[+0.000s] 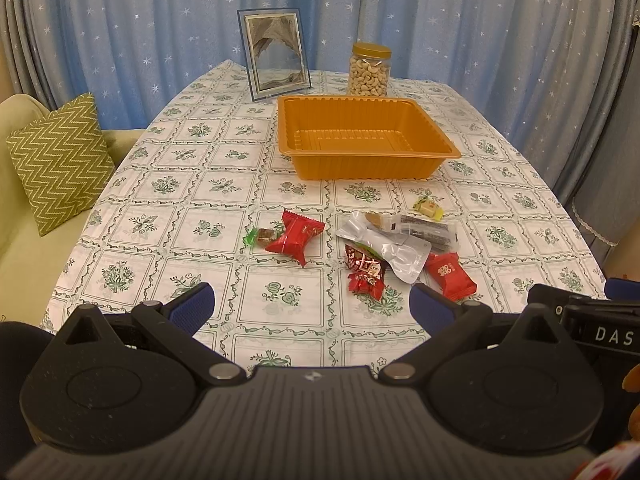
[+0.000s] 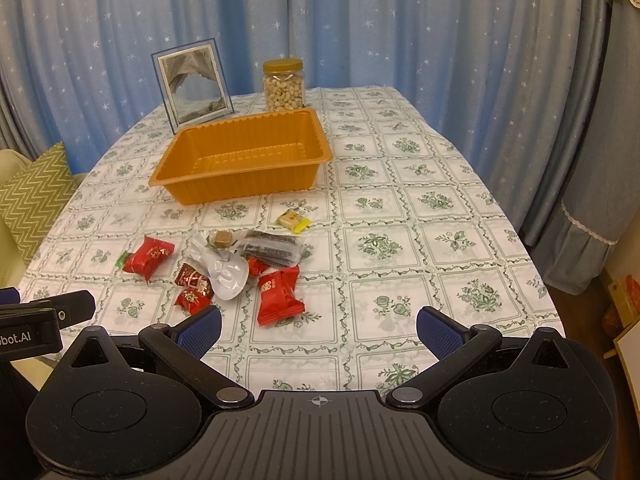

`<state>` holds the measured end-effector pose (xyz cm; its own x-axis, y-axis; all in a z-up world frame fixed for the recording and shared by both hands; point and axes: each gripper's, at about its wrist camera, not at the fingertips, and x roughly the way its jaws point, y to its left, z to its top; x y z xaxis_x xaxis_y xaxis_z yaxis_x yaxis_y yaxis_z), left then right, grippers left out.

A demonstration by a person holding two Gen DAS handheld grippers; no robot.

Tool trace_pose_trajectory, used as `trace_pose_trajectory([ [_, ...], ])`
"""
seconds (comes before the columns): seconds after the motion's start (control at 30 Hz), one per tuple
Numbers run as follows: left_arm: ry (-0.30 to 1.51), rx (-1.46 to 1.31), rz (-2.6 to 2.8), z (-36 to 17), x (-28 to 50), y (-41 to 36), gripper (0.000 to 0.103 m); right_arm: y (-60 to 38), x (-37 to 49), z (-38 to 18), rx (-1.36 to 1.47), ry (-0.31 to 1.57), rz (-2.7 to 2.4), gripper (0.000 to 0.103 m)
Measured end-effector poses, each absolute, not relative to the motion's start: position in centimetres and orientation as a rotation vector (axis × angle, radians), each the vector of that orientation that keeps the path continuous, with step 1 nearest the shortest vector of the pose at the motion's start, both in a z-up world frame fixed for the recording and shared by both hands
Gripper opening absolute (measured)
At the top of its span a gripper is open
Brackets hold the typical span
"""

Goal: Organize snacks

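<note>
Orange ribbed plastic tray (image 1: 368, 136) sits bare on the counter (image 1: 280, 292), well beyond a loose scatter of wrapped snacks: red foil candies, a crinkled silver pouch (image 1: 394, 250), a dark long bar in clear wrap (image 1: 430, 228), a small yellow sweet (image 1: 428, 206). My left hand-held gripper (image 1: 312, 304) hovers released, jaws spread wide, nothing between them; my right hand-held gripper (image 2: 318, 330) is just as slack. The square red foil packet (image 2: 280, 294) lies nearest, just ahead of my right gripper's left finger, its long axis running away from me, so I judge the right hand the closer one for it.
</note>
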<state>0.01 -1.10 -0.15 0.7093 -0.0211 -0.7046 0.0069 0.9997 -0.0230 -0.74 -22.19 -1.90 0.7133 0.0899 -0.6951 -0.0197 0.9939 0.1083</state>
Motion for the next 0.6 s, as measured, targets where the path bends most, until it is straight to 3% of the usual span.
trace_pose_trajectory([
  [0.6, 0.791, -0.063, -0.050, -1.5, 0.8, -0.3, 0.103, -22.6, -0.2, -3.4, 0.105, 0.751, 0.058, 0.103],
])
